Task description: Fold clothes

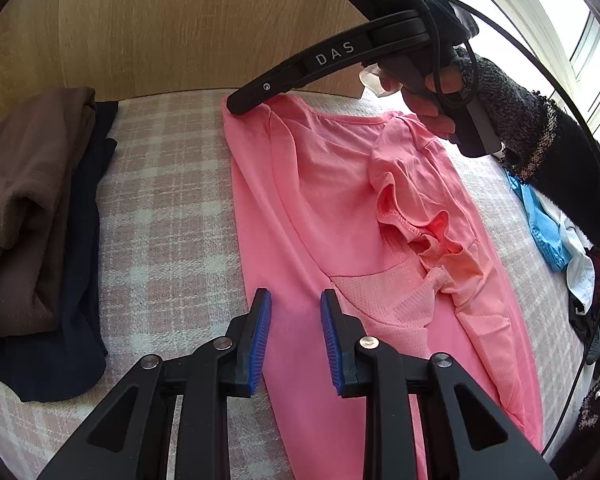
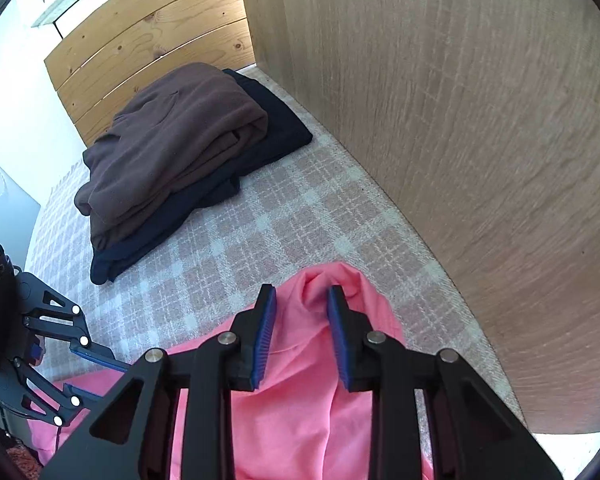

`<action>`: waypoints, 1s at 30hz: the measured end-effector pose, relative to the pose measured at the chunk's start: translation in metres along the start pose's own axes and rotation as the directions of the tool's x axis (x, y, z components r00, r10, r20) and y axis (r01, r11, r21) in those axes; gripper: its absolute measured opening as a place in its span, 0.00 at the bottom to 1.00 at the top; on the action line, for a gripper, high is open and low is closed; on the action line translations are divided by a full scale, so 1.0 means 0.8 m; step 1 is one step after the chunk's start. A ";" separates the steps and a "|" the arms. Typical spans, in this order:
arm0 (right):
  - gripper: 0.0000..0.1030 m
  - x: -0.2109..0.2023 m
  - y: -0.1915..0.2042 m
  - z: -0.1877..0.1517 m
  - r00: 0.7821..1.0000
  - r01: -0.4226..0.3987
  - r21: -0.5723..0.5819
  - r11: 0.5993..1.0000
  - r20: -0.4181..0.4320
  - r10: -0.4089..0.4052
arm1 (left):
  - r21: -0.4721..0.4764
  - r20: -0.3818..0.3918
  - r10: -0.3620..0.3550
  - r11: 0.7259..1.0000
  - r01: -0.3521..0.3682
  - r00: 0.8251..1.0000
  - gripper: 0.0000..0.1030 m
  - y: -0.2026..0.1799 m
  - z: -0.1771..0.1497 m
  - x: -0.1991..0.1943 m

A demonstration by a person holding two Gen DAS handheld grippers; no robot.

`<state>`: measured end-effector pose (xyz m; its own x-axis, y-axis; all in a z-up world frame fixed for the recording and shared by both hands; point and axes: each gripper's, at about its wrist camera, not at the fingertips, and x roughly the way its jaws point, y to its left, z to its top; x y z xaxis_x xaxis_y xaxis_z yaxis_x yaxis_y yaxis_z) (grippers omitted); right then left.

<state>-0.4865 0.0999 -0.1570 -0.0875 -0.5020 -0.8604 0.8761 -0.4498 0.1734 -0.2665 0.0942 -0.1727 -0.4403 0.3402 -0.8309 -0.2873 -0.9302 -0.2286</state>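
Observation:
A pink shirt (image 1: 332, 184) lies lengthwise on the checked bed cover (image 1: 172, 208), its right side folded over the middle, with a crumpled sleeve on top. My left gripper (image 1: 296, 300) is open and sits low over the shirt's near left part, nothing between the pads. My right gripper (image 1: 240, 106) reaches the shirt's far left corner at the collar end. In the right wrist view the right gripper (image 2: 302, 294) is open, with a raised fold of the pink shirt (image 2: 332, 280) between its blue pads (image 2: 265, 336), not clamped.
A folded pile, a brown garment (image 2: 180, 132) on a dark navy one (image 2: 276, 136), lies on the cover left of the shirt. A wooden panel (image 2: 460, 120) stands along the bed's far side. Blue and white clothes (image 1: 556, 236) lie at the right.

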 end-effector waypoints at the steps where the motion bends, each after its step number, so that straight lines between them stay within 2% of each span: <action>1: 0.03 0.003 0.003 0.001 1.000 0.005 -0.011 1.000 -0.006 -0.005 | 0.002 0.001 0.000 1.000 0.000 1.000 0.24 0.000 0.000 0.000; 3: 0.03 -0.001 0.007 0.004 0.999 0.019 -0.012 1.000 0.037 -0.018 | -0.001 0.002 -0.002 1.000 0.002 1.000 0.24 0.001 0.001 0.000; 5: 0.03 -0.016 0.009 0.012 0.989 0.037 0.001 0.999 0.141 -0.036 | -0.008 0.002 -0.003 1.000 0.003 1.000 0.24 0.003 0.001 0.000; 6: 0.03 -0.021 0.008 0.016 0.985 0.044 0.013 0.999 0.166 -0.045 | -0.013 0.003 -0.001 1.000 0.001 1.000 0.24 0.003 0.001 0.000; 10: 0.09 -0.020 -0.007 0.030 0.990 0.063 0.083 0.995 0.117 -0.073 | -0.041 0.004 0.064 0.997 -0.064 0.998 0.24 0.011 0.003 -0.005; 12: 0.09 -0.039 -0.010 0.022 0.986 0.041 0.083 0.996 0.160 -0.054 | -0.073 0.031 0.054 0.996 -0.052 0.998 0.24 0.018 0.003 -0.016; 14: 0.09 -0.049 -0.007 0.008 0.987 0.004 0.076 0.997 0.158 -0.016 | -0.093 0.063 0.012 0.996 -0.007 0.998 0.24 0.021 0.004 -0.030; 17: 0.09 -0.046 0.007 -0.018 0.996 -0.029 0.028 0.999 0.083 0.027 | -0.051 0.067 0.011 0.999 -0.007 0.998 0.24 0.010 0.006 -0.035; 20: 0.09 -0.026 0.011 -0.041 0.997 0.075 -0.006 0.997 0.007 -0.075 | -0.012 0.049 -0.014 1.000 0.014 0.999 0.24 -0.003 0.010 -0.022; 23: 0.09 -0.020 -0.005 -0.050 0.999 0.045 0.053 0.998 -0.003 -0.045 | 0.026 0.018 0.029 0.999 -0.030 0.999 0.24 -0.008 0.016 -0.006; 27: 0.29 -0.013 -0.009 -0.055 0.998 0.057 0.043 0.997 -0.012 -0.057 | 0.022 0.013 0.057 0.998 -0.057 0.998 0.24 0.005 0.029 0.002; 30: 0.29 -0.008 -0.005 -0.056 0.999 0.038 0.023 0.999 -0.005 -0.038 | 0.022 0.002 0.077 0.997 -0.077 0.997 0.24 0.018 0.038 0.006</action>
<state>-0.4683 0.1379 -0.1733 -0.1184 -0.4809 -0.8687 0.8611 -0.4854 0.1513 -0.2989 0.0863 -0.1645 -0.4630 0.2682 -0.8448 -0.2711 -0.9503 -0.1531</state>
